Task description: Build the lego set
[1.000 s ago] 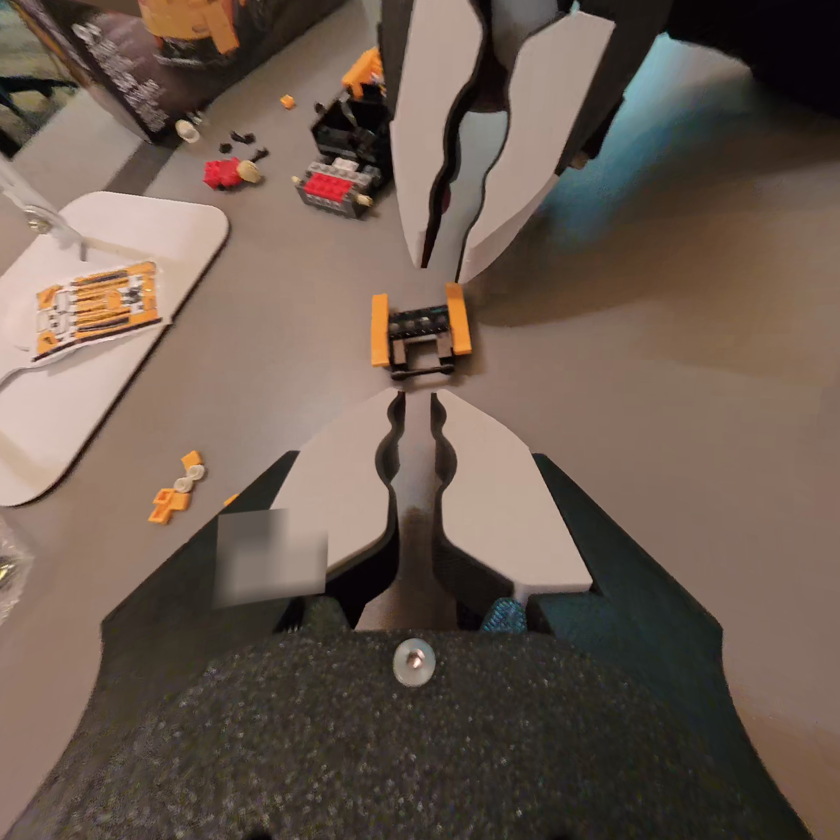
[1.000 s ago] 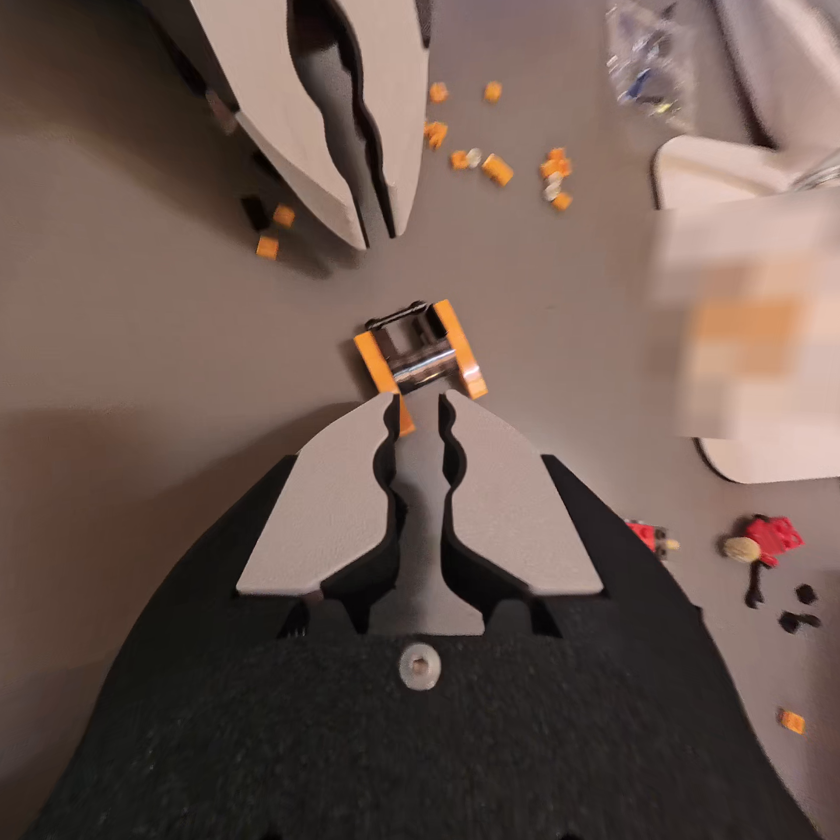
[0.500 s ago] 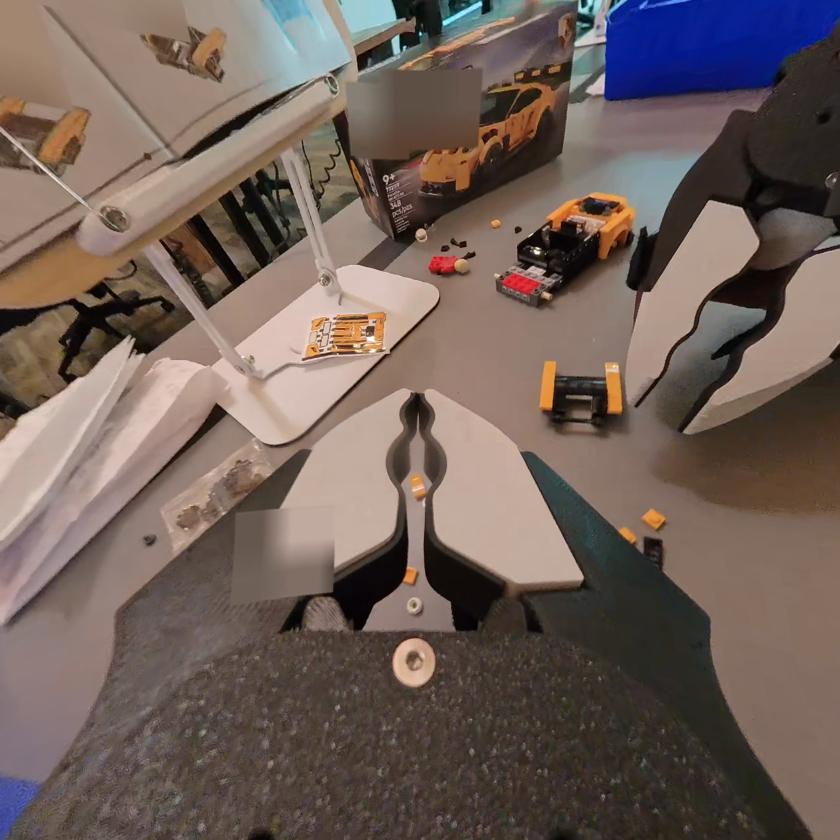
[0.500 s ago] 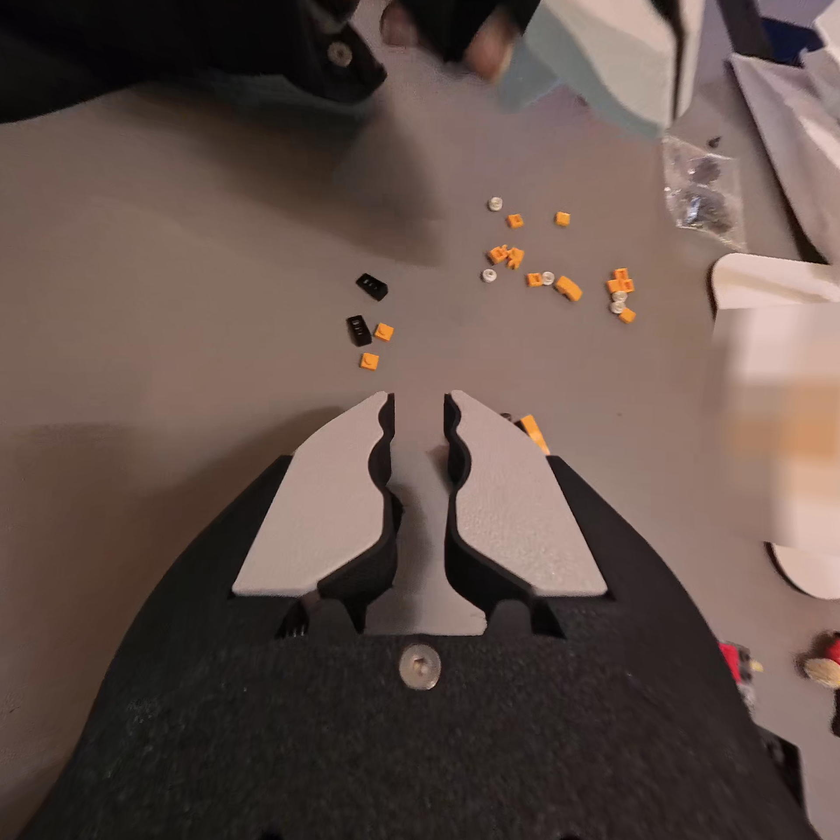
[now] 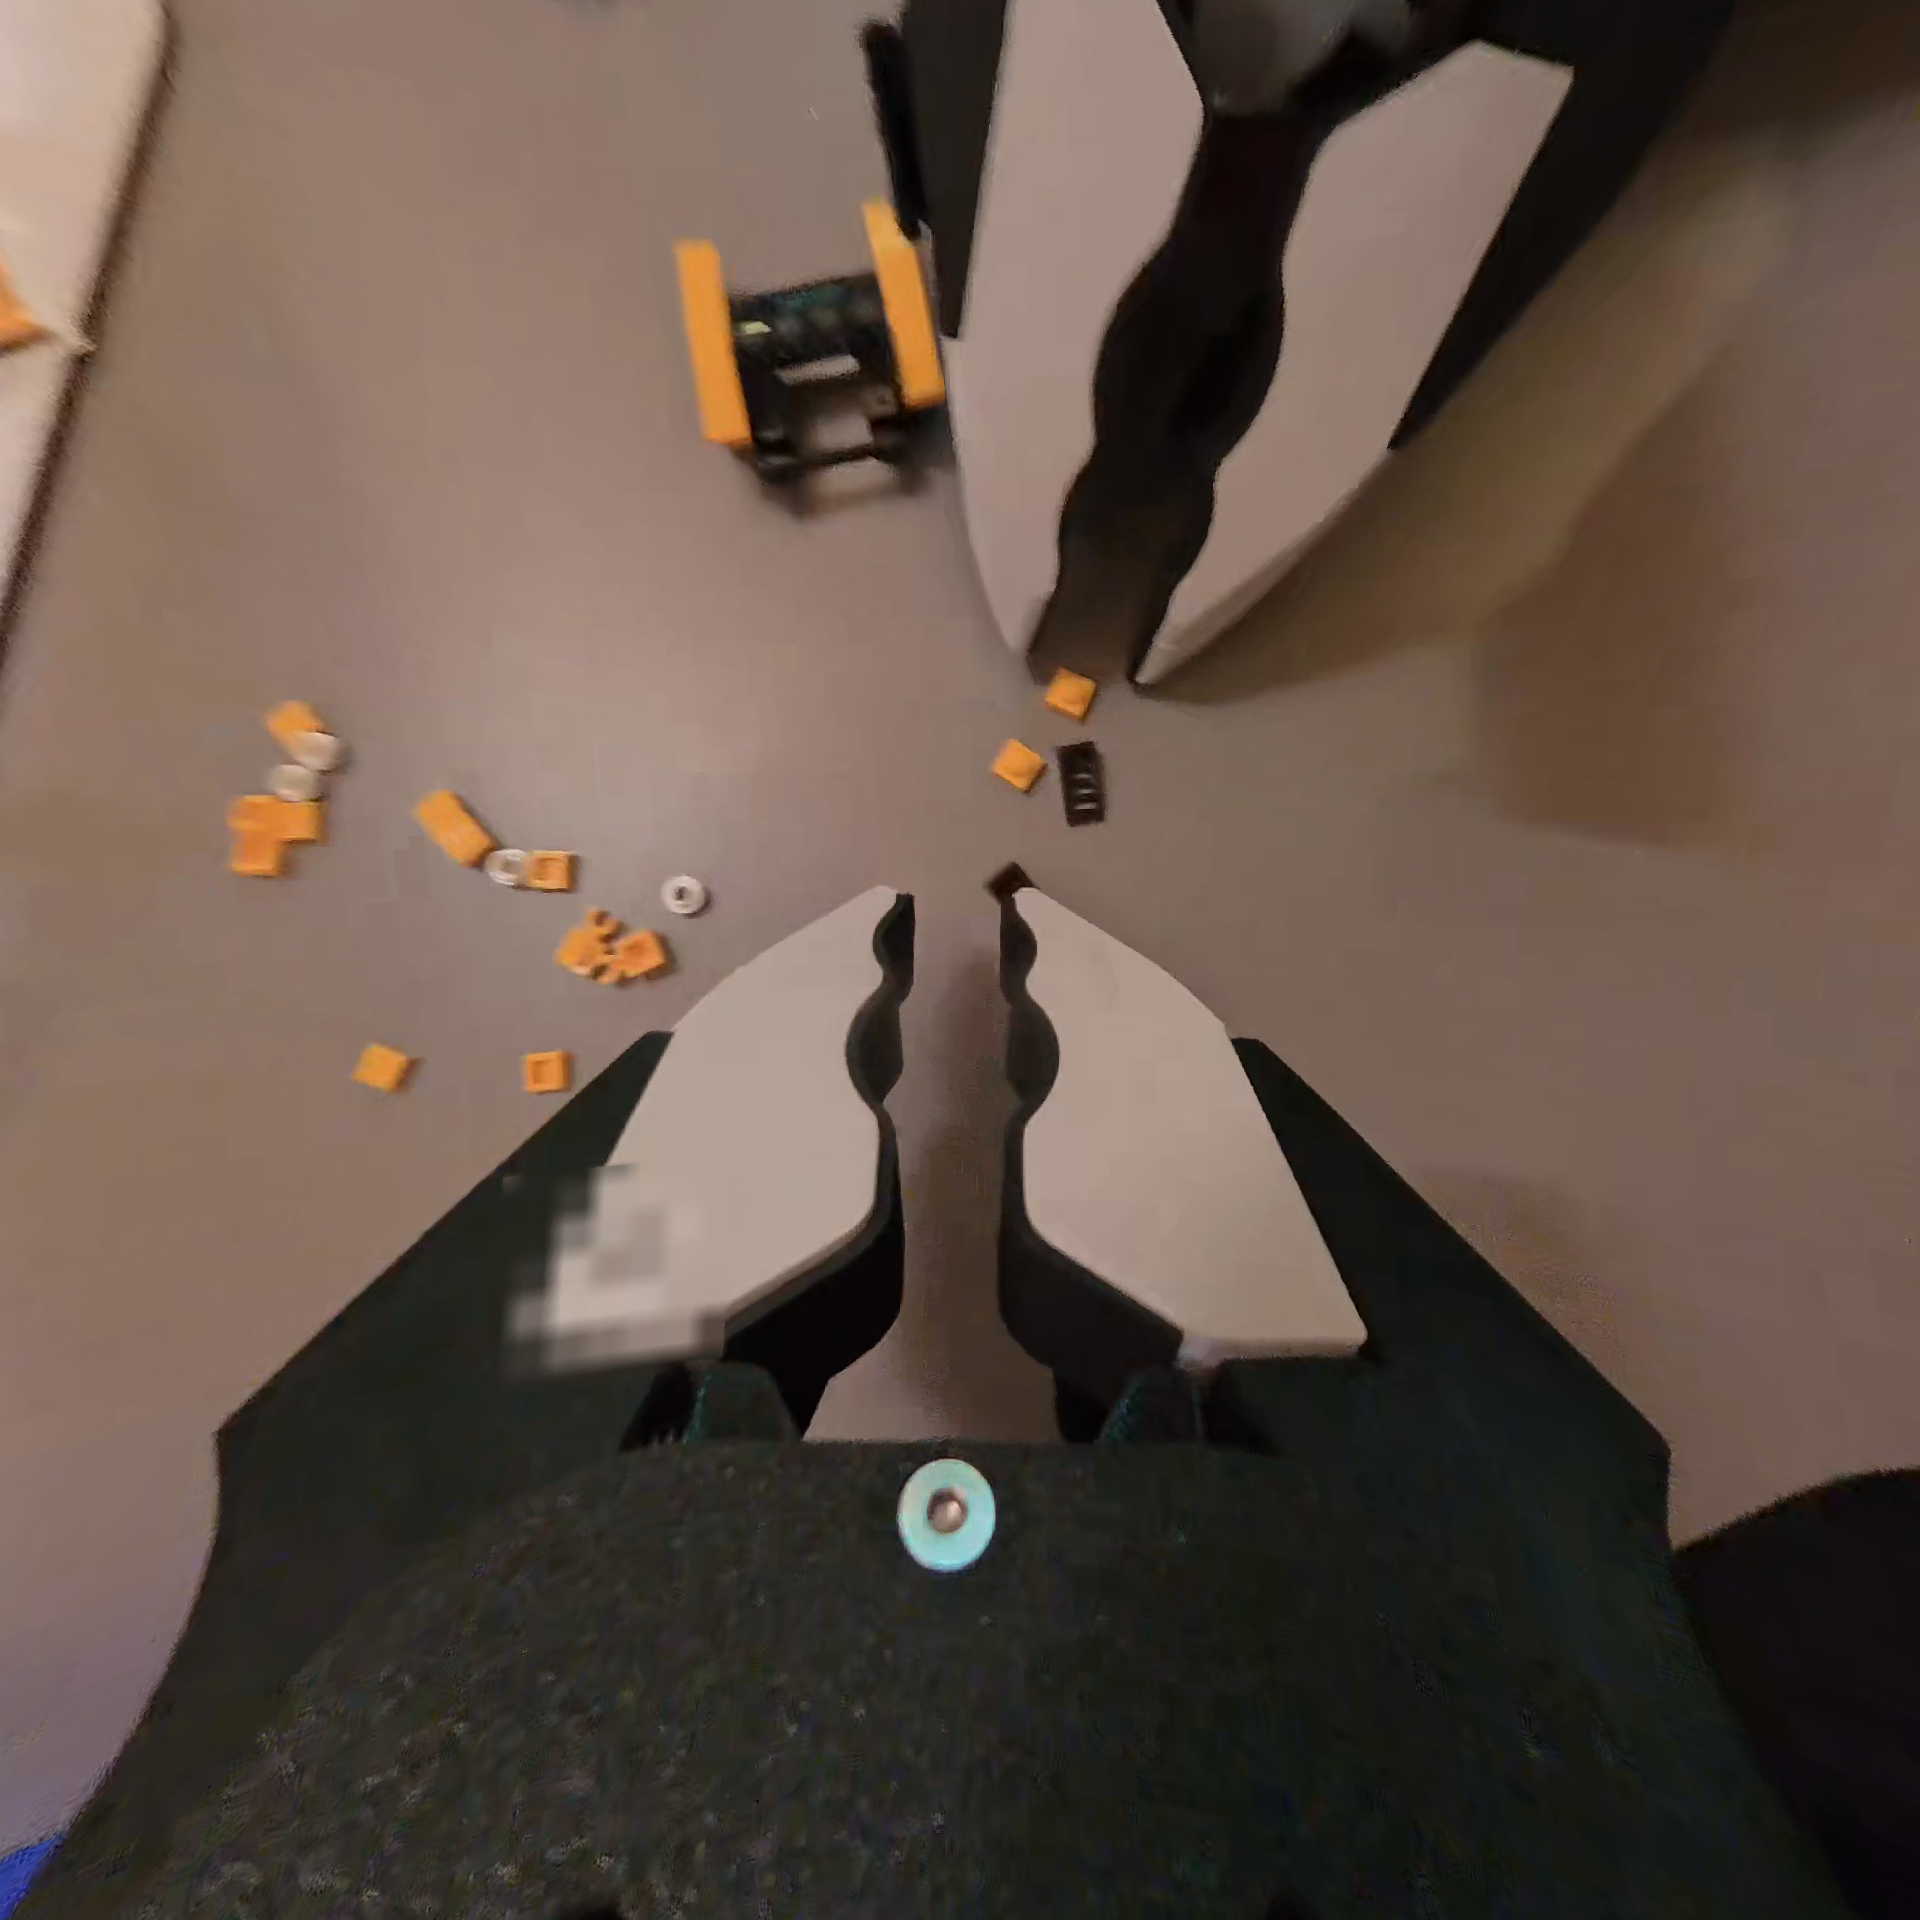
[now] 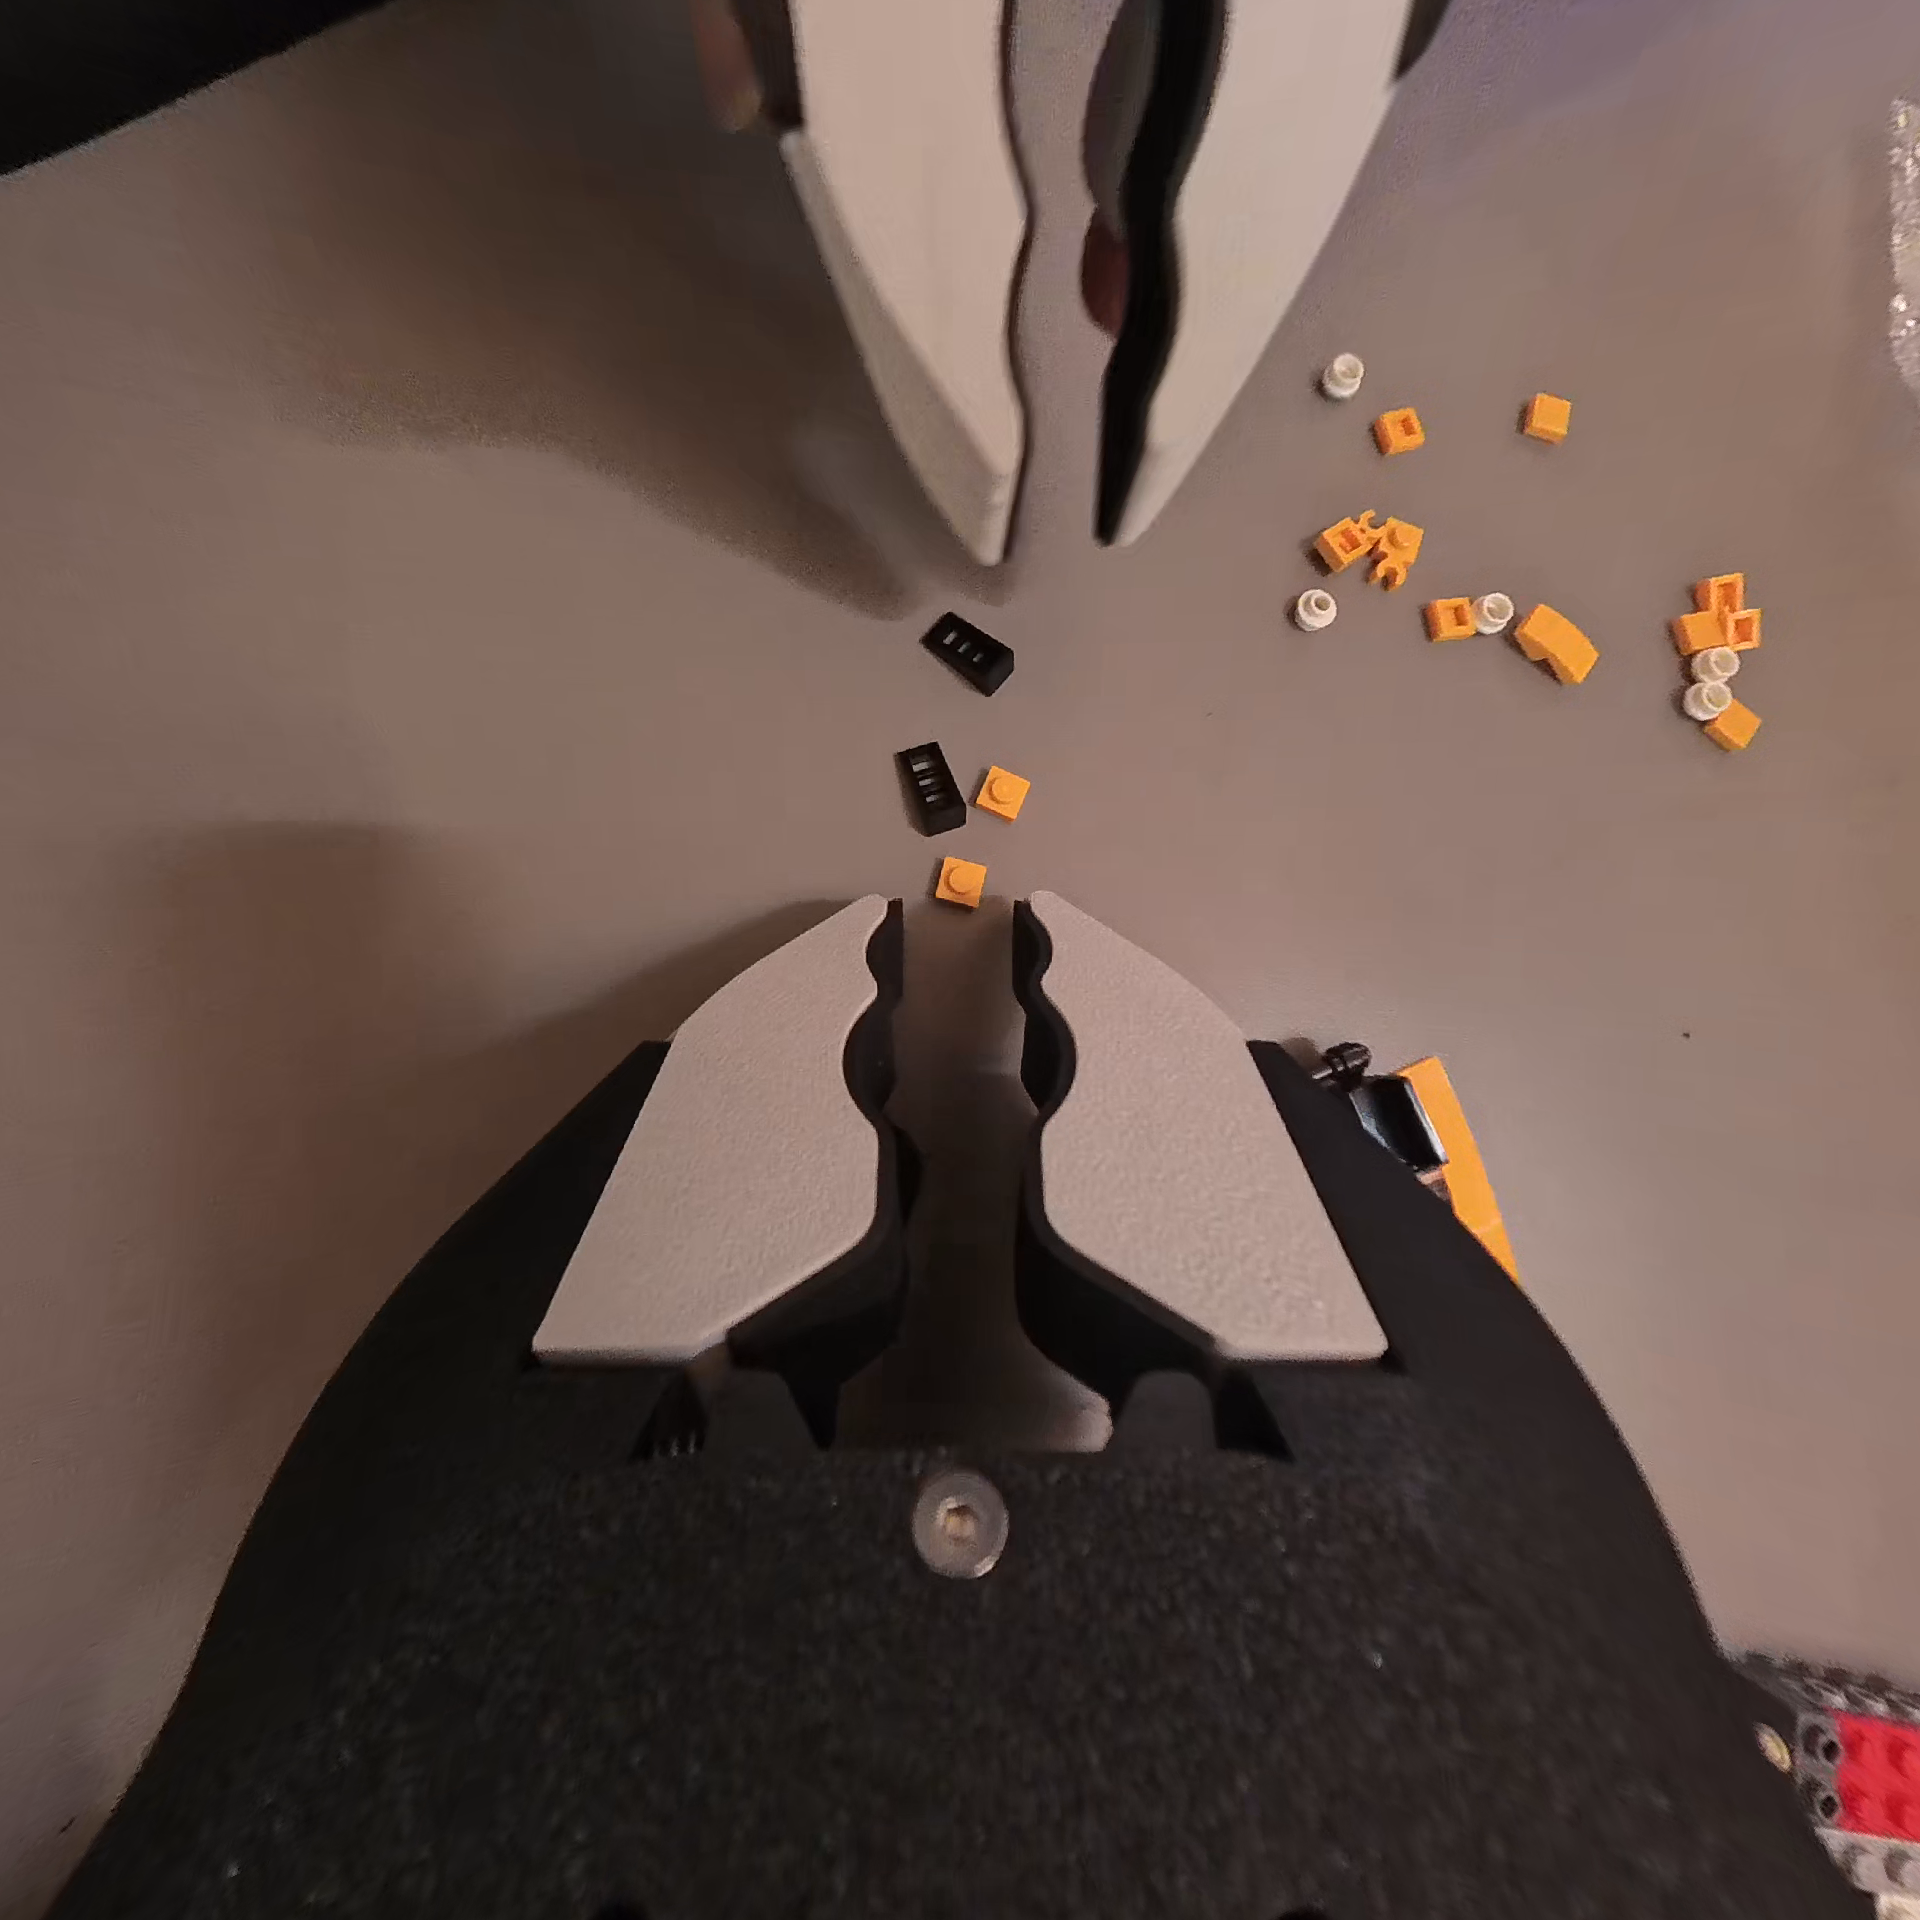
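Two small orange plates (image 6: pixel 961 881) (image 6: pixel 1003 793) and two black grille tiles (image 6: pixel 928 790) (image 6: pixel 966 652) lie loose on the grey table between the two grippers. My right gripper (image 6: pixel 958 909) is open and empty, with the nearer orange plate just ahead of its tips. My left gripper (image 5: pixel 951 904) is open and empty, and one black tile (image 5: pixel 1006 883) lies by its right fingertip. The grippers face each other: the right one (image 5: pixel 1086 665) shows in the left wrist view, the left one (image 6: pixel 1049 545) in the right wrist view. An orange-and-black subassembly (image 5: pixel 810 353) sits beside the right gripper.
Several small orange and white pieces (image 6: pixel 1455 582) are scattered to the right in the right wrist view, and to the left (image 5: pixel 457 831) in the left wrist view. A red-and-grey built part (image 6: pixel 1870 1766) is at the bottom right. A white stand base (image 5: pixel 62 156) is at the far left. Across from one pair of fingers to the other is roughly 6 centimeters. The orange-and-black subassembly (image 5: pixel 810 353) sits 7 centimeters or so from the ends of my right fingers.
My left gripper has tipped down from a raised view toward the table and its jaws have opened. My right gripper has left the subassembly and now sits at the loose orange and black pieces.
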`<state>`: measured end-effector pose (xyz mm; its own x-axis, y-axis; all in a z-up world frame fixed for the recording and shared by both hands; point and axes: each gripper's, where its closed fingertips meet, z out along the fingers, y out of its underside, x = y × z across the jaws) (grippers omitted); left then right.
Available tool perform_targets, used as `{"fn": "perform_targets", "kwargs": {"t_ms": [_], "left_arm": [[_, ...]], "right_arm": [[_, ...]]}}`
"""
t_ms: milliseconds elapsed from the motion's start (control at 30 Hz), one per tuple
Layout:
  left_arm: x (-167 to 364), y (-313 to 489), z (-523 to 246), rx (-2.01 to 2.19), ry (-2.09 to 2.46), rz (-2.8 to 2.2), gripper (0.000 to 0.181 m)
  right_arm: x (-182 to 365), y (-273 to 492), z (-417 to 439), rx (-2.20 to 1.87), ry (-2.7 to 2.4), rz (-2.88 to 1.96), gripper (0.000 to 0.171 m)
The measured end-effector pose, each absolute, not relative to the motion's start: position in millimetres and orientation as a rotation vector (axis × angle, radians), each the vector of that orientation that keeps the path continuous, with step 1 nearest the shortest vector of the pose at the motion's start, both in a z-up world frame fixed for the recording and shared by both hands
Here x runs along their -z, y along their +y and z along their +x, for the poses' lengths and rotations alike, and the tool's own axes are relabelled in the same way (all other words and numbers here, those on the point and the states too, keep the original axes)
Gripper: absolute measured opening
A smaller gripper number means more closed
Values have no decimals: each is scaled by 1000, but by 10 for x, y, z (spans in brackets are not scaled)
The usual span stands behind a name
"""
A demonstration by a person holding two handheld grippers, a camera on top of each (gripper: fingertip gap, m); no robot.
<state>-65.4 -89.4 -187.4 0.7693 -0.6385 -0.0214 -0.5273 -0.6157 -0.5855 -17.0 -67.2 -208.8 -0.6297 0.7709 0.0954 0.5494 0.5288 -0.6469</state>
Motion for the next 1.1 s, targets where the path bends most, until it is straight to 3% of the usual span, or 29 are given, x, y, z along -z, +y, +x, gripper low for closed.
{"fn": "perform_targets", "kwargs": {"t_ms": [233,600,767,900,1100], "left_arm": [[2125,-931,-526,243,902,-2508,19],[2139,-893,-379,292,914,-2481,8],[2120,-837,-256,316,933,-2427,15],[1941,-748,-247,332,878,-2336,27],[1332,-495,-376,306,660,-2073,21]], "right_arm": [[2096,-654,-141,-801,-2412,-1081,20],[2091,-621,-112,-796,-2419,-1083,19],[1993,-562,-105,-833,-2385,-1087,19],[1777,-401,-173,-899,-2249,-1120,19],[1287,133,-374,-985,-1806,-1232,19]]}}
